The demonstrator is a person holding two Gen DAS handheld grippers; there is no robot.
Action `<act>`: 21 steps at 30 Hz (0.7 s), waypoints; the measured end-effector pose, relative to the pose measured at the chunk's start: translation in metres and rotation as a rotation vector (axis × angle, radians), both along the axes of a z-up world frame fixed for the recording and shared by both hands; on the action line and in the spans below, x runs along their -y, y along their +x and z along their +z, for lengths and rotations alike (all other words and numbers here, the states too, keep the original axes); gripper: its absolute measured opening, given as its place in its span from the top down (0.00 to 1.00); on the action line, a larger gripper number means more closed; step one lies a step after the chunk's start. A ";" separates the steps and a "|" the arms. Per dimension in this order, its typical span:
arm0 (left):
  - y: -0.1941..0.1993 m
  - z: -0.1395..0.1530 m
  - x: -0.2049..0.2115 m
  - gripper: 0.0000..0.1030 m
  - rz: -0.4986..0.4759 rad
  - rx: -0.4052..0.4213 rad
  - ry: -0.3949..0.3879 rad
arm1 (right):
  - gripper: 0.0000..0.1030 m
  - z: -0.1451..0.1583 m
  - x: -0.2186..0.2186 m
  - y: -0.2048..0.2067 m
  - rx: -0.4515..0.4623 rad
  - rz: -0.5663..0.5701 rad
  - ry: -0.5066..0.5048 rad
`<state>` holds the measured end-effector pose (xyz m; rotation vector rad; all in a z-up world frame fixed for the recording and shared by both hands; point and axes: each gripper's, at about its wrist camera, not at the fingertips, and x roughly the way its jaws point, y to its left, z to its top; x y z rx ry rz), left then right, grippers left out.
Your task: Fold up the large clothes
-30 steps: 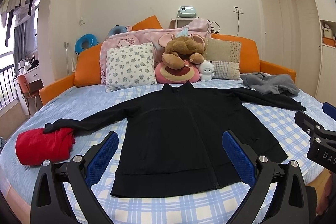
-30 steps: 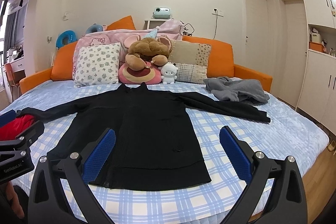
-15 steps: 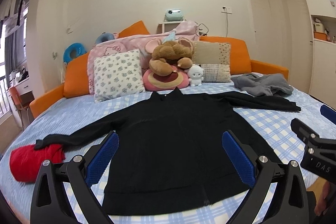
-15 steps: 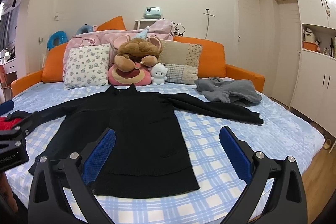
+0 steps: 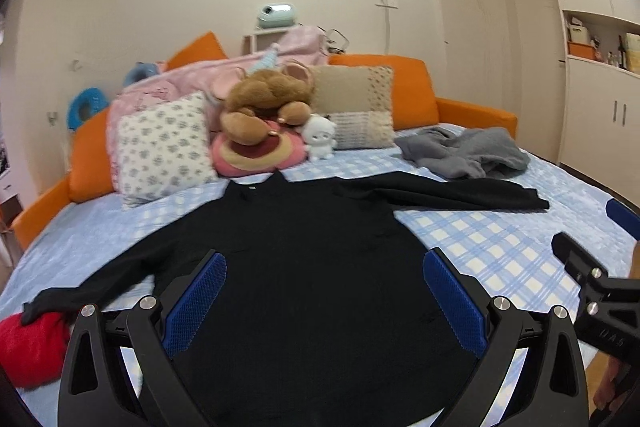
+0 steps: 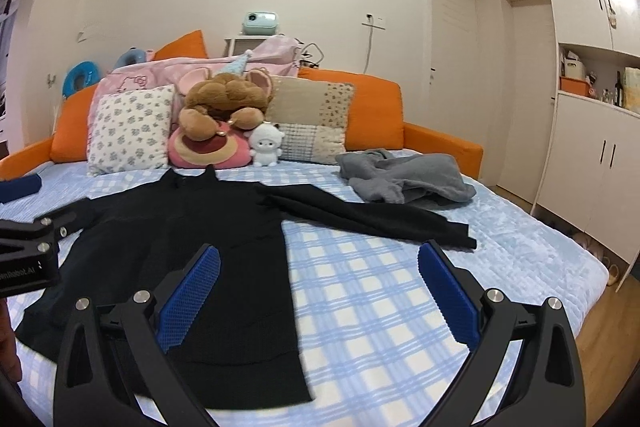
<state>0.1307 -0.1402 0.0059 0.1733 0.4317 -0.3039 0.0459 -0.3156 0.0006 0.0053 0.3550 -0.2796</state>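
A black jacket (image 5: pixel 312 267) lies flat on a checked bed (image 6: pixel 380 291), sleeves spread. Left gripper (image 5: pixel 324 301) and right gripper (image 6: pixel 318 297) hover above, fingers wide apart, holding nothing.

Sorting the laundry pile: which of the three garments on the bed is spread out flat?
The black zip jacket, sleeves outstretched; the grey sweater and red garment lie crumpled.

The black jacket's (image 5: pixel 312 267) hem ran behind the left claw (image 5: pixel 324 301) at 6 o'clock. The red garment (image 5: pixel 28 347) was cropped at 8 o'clock. Shelf items (image 6: pixel 596 83) at 3 o'clock were too small, possibly bottles.
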 end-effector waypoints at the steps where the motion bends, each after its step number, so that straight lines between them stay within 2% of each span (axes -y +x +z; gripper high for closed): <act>1: 0.006 -0.002 0.006 0.03 -0.008 -0.006 0.000 | 0.05 0.001 0.014 0.007 -0.006 0.004 0.012; 5: 0.049 -0.007 0.040 0.03 -0.056 -0.047 0.004 | 0.05 0.003 0.062 0.033 -0.045 0.020 0.055; 10: 0.132 -0.022 0.077 0.03 -0.086 -0.168 -0.028 | 0.06 -0.001 0.140 0.069 -0.101 0.026 0.144; 13: 0.187 -0.033 0.090 0.03 -0.085 -0.233 -0.056 | 0.15 -0.008 0.190 0.092 -0.149 0.010 0.212; 15: 0.223 -0.041 0.094 0.03 -0.102 -0.292 -0.107 | 0.29 -0.016 0.234 0.109 -0.188 -0.014 0.287; 18: 0.280 -0.054 0.100 0.03 -0.082 -0.394 -0.160 | 0.30 -0.030 0.287 0.129 -0.228 -0.068 0.353; 21: 0.334 -0.063 0.109 0.03 -0.072 -0.455 -0.181 | 0.33 -0.044 0.324 0.144 -0.256 -0.092 0.419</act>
